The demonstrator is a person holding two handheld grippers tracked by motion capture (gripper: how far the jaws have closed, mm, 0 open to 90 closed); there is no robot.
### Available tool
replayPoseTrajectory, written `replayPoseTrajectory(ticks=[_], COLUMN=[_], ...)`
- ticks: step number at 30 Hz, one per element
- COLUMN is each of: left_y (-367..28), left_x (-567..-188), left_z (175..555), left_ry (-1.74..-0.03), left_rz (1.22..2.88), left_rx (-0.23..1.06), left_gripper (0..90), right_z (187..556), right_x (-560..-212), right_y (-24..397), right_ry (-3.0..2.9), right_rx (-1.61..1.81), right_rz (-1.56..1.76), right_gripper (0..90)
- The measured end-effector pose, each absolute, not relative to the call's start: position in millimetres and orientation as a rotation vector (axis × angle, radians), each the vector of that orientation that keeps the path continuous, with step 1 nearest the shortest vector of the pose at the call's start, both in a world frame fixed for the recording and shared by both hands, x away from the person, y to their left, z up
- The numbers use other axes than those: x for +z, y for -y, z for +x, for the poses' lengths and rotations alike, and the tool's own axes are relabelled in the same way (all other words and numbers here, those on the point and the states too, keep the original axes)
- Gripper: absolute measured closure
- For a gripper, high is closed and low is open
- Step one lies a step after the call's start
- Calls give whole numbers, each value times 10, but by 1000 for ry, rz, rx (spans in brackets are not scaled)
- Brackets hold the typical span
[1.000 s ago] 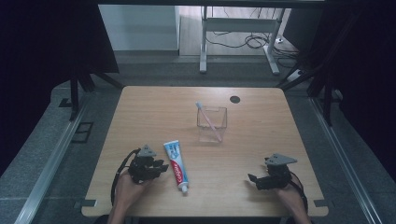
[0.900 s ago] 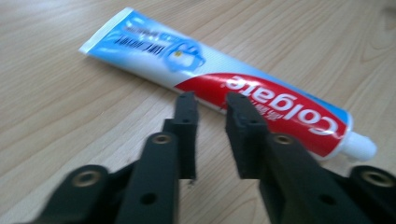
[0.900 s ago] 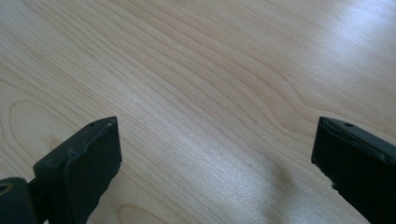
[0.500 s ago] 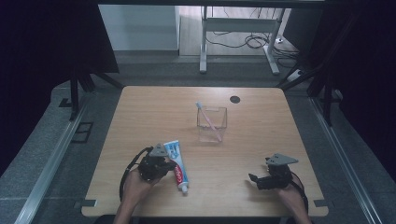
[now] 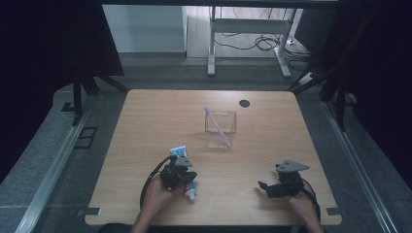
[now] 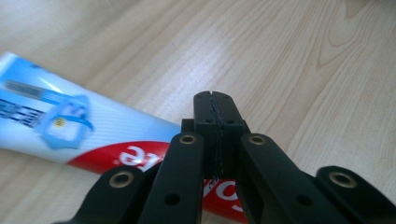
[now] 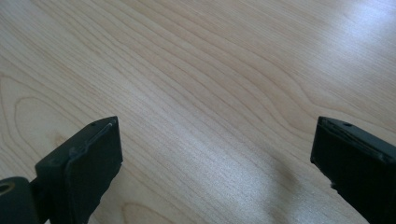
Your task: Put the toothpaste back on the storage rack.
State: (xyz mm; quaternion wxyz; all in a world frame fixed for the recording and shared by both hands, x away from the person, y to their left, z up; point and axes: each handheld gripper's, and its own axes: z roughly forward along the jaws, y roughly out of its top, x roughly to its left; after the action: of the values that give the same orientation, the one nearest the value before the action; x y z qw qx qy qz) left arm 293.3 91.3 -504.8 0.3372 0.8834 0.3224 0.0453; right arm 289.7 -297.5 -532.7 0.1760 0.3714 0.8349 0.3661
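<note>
Lying flat on grainy wood, glossy toothpaste tube beneath closed left tongs.

The toothpaste tube is white with light blue panels, a small yellow dot and a red band bearing white letters; in the high view its cap end shows white and red. The table is pale wood with wavy brown grain and one dark round spot, and on it stands a clear box holding a pink toothbrush. Both the left gripper and the right gripper are black, the left with brass-coloured rivets.
</note>
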Motion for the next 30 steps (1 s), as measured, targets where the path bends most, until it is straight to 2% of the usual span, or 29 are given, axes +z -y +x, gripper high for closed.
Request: replayPoseTrajectory(ticks=[7, 30], left_y=[-859, -1124], left_x=[-5088, -5111], left_z=[2912, 2861], left_ry=[-857, -868], left_rz=[2316, 2404], left_rx=[66, 121], left_gripper=[895, 893], right_z=[2892, 2891], right_x=[-5328, -5343], right_y=[2964, 2937], right_ry=[-2372, -2394], right_rx=[1034, 1017], right_rz=[1045, 1029], right_gripper=[28, 36])
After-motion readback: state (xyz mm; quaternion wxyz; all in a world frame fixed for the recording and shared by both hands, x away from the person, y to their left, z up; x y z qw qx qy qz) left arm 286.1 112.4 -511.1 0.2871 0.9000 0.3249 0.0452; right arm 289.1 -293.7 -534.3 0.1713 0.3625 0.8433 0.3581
